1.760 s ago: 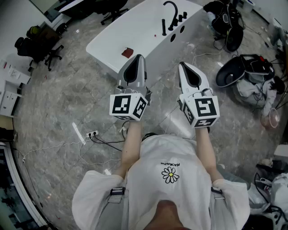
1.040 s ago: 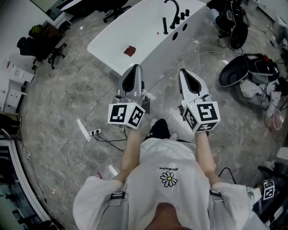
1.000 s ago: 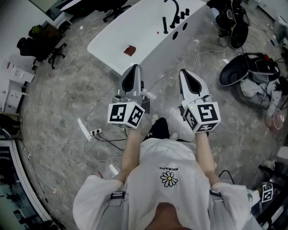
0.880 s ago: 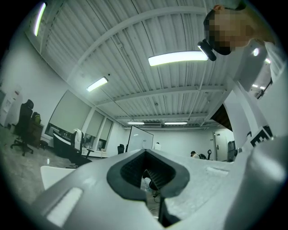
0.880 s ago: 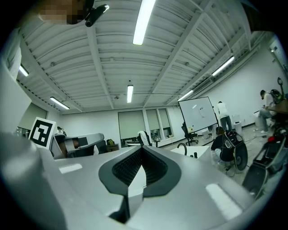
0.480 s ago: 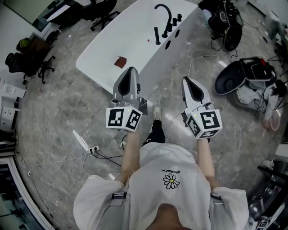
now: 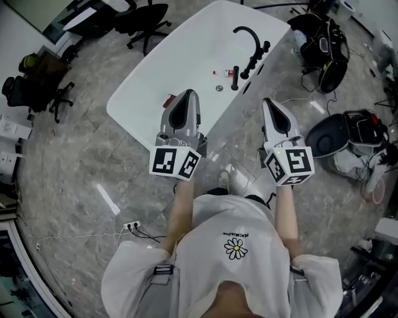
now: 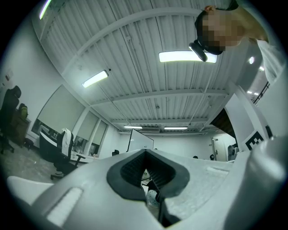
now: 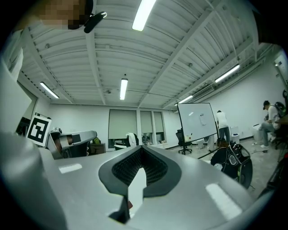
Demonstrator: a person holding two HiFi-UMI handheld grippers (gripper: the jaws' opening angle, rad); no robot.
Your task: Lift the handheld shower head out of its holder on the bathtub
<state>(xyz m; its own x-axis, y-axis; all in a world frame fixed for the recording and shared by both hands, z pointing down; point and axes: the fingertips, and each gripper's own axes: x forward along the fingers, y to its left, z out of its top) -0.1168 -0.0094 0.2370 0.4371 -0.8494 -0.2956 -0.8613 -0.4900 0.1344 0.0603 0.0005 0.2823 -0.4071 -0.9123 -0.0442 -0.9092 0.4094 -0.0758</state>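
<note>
White T-shirt (image 7: 214,223) (daisy print (image 7: 235,247) on chest), short sleeves (image 7: 127,273), dark buckled straps (image 7: 163,269)

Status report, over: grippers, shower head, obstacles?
Left gripper and right gripper shut, empty. Handheld shower head upright on bathtub rim, untouched. Faucet stands beside it.

Grey marbled floor (image 7: 74,161), black office chairs (image 7: 146,15) at its edge, ribbed ceiling (image 9: 171,54), strip lights (image 9: 123,88), whiteboard (image 9: 196,117)

Left tongs (image 7: 188,94) hide part of the bathtub (image 7: 180,56) rim (near side).
</note>
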